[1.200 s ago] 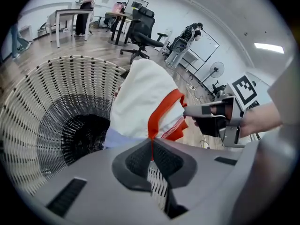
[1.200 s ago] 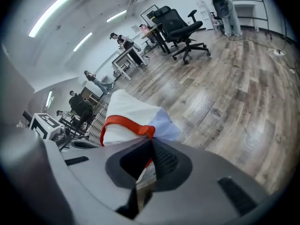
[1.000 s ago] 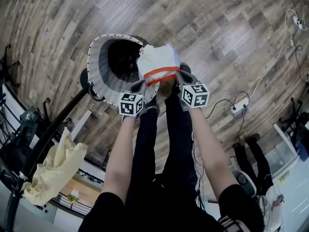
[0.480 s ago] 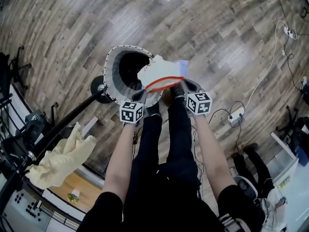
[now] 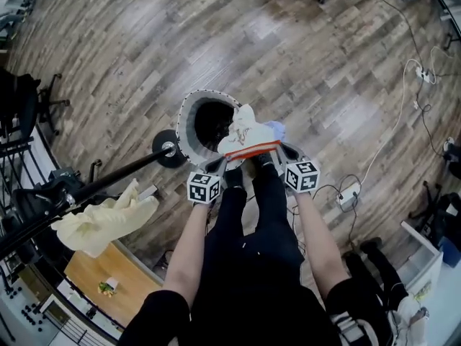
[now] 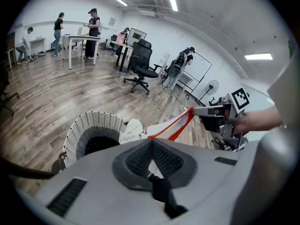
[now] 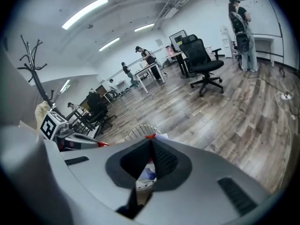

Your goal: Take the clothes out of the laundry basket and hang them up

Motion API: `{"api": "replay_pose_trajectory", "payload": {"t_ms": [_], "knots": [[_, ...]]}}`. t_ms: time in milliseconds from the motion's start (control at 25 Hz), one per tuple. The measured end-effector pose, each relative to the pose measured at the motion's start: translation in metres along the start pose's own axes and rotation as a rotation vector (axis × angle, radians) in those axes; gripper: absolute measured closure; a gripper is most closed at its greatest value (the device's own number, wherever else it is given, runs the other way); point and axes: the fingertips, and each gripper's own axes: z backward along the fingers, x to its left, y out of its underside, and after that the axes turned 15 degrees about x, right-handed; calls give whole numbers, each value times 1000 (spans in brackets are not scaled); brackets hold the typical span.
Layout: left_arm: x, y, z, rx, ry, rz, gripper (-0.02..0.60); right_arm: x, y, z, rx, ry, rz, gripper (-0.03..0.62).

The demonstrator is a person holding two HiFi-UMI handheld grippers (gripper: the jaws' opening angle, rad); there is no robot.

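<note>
Above the white laundry basket (image 5: 185, 125), a white garment with an orange-red band (image 5: 243, 135) hangs stretched between the two tongs. The left tongs (image 5: 222, 166) are clamped shut on one end of the band and the right tongs (image 5: 276, 150) on the other, so the band runs taut from one to the other. The garment is lifted clear of the basket's mouth but not yet hung. One pale yellow garment (image 5: 101, 222) is already draped over the dark rail (image 5: 115, 181) to the person's left, so I judge the task partly done: this piece has to go to the rail. A bluish cloth (image 5: 274, 130) shows just beside the white one; I cannot tell whether it is a separate item. The basket's inside is too dark to read. The floor is grey-brown wood plank, with cables and a power strip (image 5: 353, 191) lying on it. The room is a wide, strip-lit office with a black office chair (image 6: 143, 62), far tables and people standing at them
</note>
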Motion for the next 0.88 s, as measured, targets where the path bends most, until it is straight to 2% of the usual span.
{"api": "replay_pose_trajectory", "payload": {"t_ms": [360,560,720,880], "knots": [[-25,-28,91,-174,-92,52,558,45,-64,56,-5,-71,289,585],[-28,-50,148,-294,-170,58,558,90,-112,75,-38,-138,436,585],[-26,-64,195,-403,-239,101,560,130,-153,82,-73,-208,516,585],[-14,-61,243,-506,-312,173,558,181,-183,81,-94,-286,620,585]]}}
